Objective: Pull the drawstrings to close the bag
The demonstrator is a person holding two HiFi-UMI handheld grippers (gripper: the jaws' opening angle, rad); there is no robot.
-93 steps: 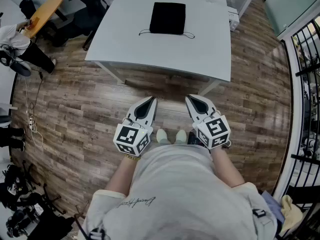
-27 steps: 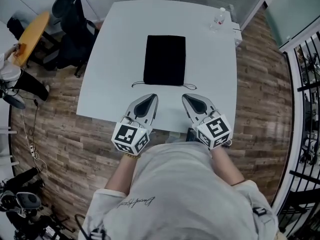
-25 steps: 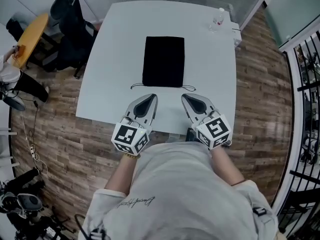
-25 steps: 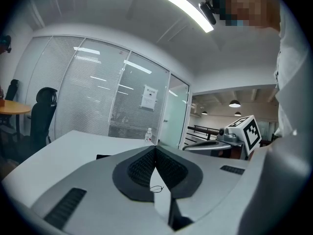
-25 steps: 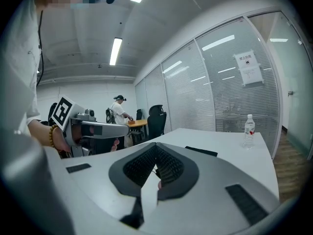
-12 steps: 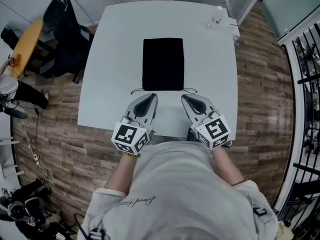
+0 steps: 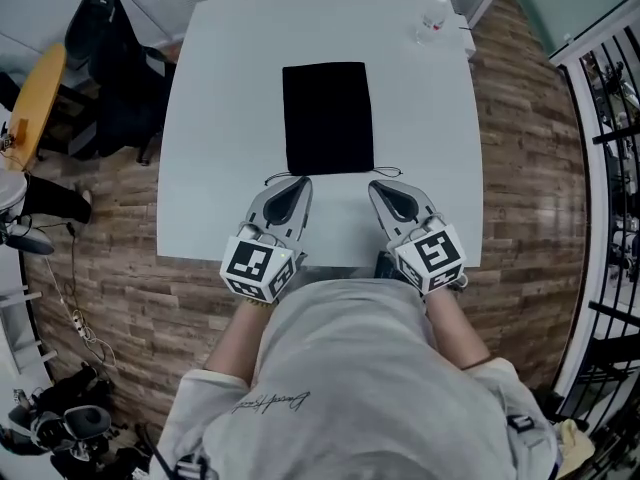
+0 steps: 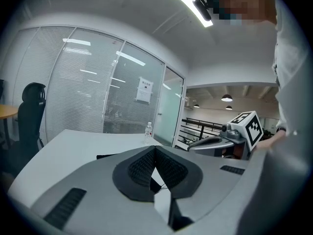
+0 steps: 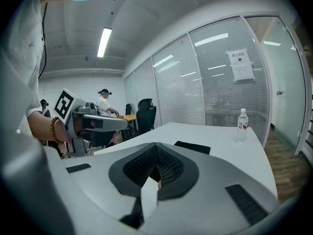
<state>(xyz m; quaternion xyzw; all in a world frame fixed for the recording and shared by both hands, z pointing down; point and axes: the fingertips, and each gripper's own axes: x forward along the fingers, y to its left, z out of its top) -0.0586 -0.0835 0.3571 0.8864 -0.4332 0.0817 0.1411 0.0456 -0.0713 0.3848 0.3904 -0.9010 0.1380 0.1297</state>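
A black drawstring bag (image 7: 327, 117) lies flat on the white table (image 7: 220, 168), its mouth toward me with thin black drawstrings (image 7: 285, 179) looping out at both near corners. My left gripper (image 7: 301, 180) hovers just short of the left string end, jaws shut on nothing. My right gripper (image 7: 376, 184) sits near the right string end (image 7: 388, 172), also shut and empty. In the left gripper view the bag (image 8: 106, 156) shows as a dark strip past the shut left gripper (image 8: 155, 148). The right gripper view shows the bag (image 9: 192, 147) beyond the shut right gripper (image 9: 156, 144).
A clear water bottle (image 7: 434, 16) stands at the table's far right corner. Black office chairs (image 7: 95, 78) and a round wooden table (image 7: 30, 103) are to the left. A black railing (image 7: 610, 138) runs along the right. Wood flooring surrounds the table.
I have walked up to the table; both grippers now reach over its near edge, close to the bag's mouth. Both jaws stay shut throughout.
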